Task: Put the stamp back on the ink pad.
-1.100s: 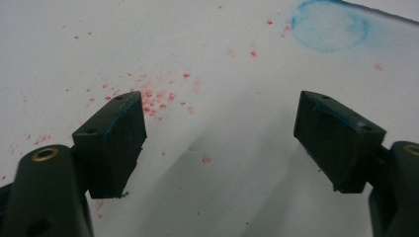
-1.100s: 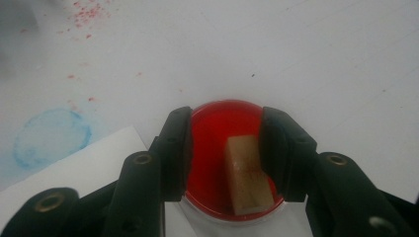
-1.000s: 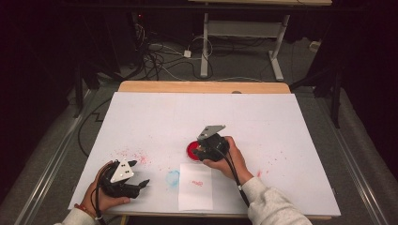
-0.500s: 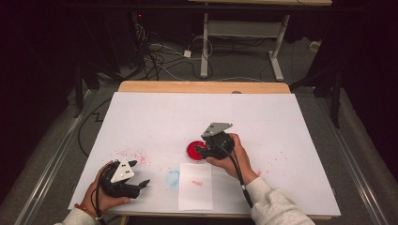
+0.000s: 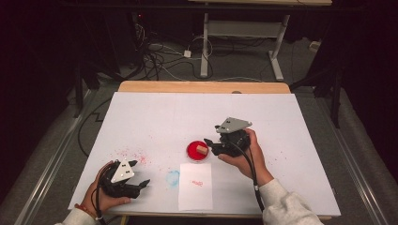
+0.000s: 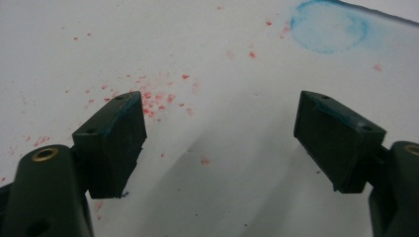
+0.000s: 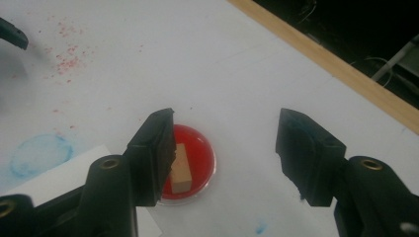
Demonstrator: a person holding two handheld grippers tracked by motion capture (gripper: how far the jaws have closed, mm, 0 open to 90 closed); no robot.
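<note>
A white sheet covering the table (image 5: pixel 155 112) bears a scatter of small red ink specks (image 5: pixel 133 154) near its left front and a faint round blue ink ring (image 5: pixel 173 177) beside a white rectangular slip of paper (image 5: pixel 195 199) with a small red stamped mark (image 5: pixel 197 183). Along the far side runs the light wooden table edge (image 5: pixel 202 86), and beyond it tangled dark cables (image 5: pixel 159 58) lie on the grey floor by a white metal frame (image 5: pixel 244 33).

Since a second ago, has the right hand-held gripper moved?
Yes. The right hand-held gripper has drawn back rightward off the red dish, leaving the small block in it; its jaws have just been opening, nothing between them.

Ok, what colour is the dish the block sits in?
Red. The dish under the tan block shows best in the right gripper view.
</note>
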